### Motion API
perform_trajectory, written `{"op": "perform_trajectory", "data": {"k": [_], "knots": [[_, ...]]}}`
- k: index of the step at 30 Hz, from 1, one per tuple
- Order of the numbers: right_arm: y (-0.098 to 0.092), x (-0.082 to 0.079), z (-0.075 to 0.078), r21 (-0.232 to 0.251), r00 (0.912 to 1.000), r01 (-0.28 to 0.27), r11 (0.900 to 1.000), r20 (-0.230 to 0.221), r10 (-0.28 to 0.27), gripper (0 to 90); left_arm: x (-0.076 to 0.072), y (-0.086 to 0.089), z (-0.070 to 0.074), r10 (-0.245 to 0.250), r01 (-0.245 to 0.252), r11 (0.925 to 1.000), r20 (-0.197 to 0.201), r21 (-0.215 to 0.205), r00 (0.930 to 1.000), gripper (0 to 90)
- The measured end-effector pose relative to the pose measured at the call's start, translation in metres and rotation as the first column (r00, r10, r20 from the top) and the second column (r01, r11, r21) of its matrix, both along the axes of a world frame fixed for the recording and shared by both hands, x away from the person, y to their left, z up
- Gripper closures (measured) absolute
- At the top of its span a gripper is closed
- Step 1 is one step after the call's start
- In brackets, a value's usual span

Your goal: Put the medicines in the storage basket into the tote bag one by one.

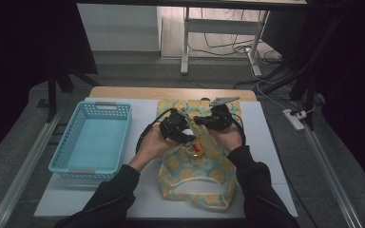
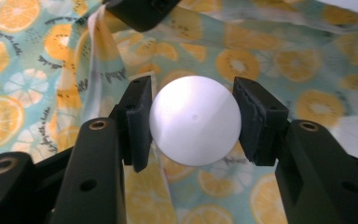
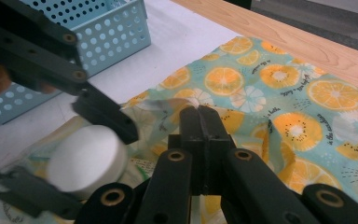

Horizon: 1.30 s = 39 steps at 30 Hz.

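A: What are the left tongs (image 2: 195,122) holding?

B: A round white thing, like a little puck (image 2: 195,120). The two black pads sit on its two sides and squeeze it. It is flat on top and thick at the edge, as the right gripper view shows (image 3: 87,158).

A: Where is it?

B: It hangs just above the cloth bag (image 1: 196,175) with the orange slices on it. The bag lies on the white mat on the counter (image 1: 145,111), right in front of the person. In the high view the left tongs (image 1: 186,135) are over the top part of the bag.

A: And the right tongs (image 3: 199,122)?

B: They are pressed together. A bit of the bag's cloth is pinched between them, and the cloth is pulled up into a little fold there. In the high view the right tongs (image 1: 200,120) sit just beside the left ones.

A: What is that blue thing?

B: A blue basket (image 1: 93,137) with lots of holes. It stands on the left side of the mat, apart from the bag.

A: Anything small and red?

B: Yes, a small red bit (image 1: 196,148) on the bag, near the tongs. I cannot tell what it is.
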State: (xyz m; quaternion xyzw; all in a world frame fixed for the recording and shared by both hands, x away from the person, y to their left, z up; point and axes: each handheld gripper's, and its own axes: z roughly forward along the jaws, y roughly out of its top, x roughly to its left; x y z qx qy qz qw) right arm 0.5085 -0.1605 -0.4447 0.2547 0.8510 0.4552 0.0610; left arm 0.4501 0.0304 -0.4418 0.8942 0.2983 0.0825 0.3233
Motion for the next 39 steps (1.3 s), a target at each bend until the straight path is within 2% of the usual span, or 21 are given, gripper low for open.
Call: {"op": "perform_trajectory", "data": {"k": [2, 10, 22, 26, 29, 35, 39], "knots": [[0.001, 0.000, -0.001, -0.004, 1.0000, 0.002, 1.000, 0.000, -0.002, 90.0, 0.004, -0.002, -0.002, 0.009, -0.009, 0.9999, 0.006, 0.014, 0.9999, 50.6], [0.002, 0.002, -0.003, -0.005, 0.9999, 0.010, 1.000, -0.003, -0.010, 90.0, 0.019, -0.006, -0.012, 0.043, -0.043, 0.9989, 0.022, 0.017, 0.9988, 50.6], [0.004, 0.003, -0.007, -0.019, 0.9998, 0.020, 1.000, -0.007, -0.021, 90.0, 0.036, -0.008, -0.030, 0.076, -0.077, 0.9969, 0.006, 0.020, 0.9971, 50.3], [0.004, 0.003, -0.007, -0.018, 0.9997, 0.022, 1.000, -0.008, -0.022, 90.0, 0.039, -0.007, -0.031, 0.085, -0.085, 0.9964, -0.012, 0.009, 0.9963, 49.7], [0.005, 0.002, -0.007, -0.017, 0.9997, 0.022, 1.000, -0.007, -0.022, 90.0, 0.038, -0.005, -0.029, 0.080, -0.080, 0.9967, -0.006, 0.006, 0.9967, 48.5], [0.004, 0.002, -0.006, -0.012, 0.9998, 0.021, 1.000, -0.003, -0.021, 90.0, 0.032, -0.006, -0.023, 0.093, -0.093, 0.9956, 0.019, 0.010, 0.9955, 39.1], [0.003, 0.002, -0.005, -0.014, 0.9997, 0.024, 1.000, -0.001, -0.024, 90.0, 0.028, -0.002, -0.018, 0.093, -0.093, 0.9952, 0.018, -0.030, 0.9955, 34.8]]}}
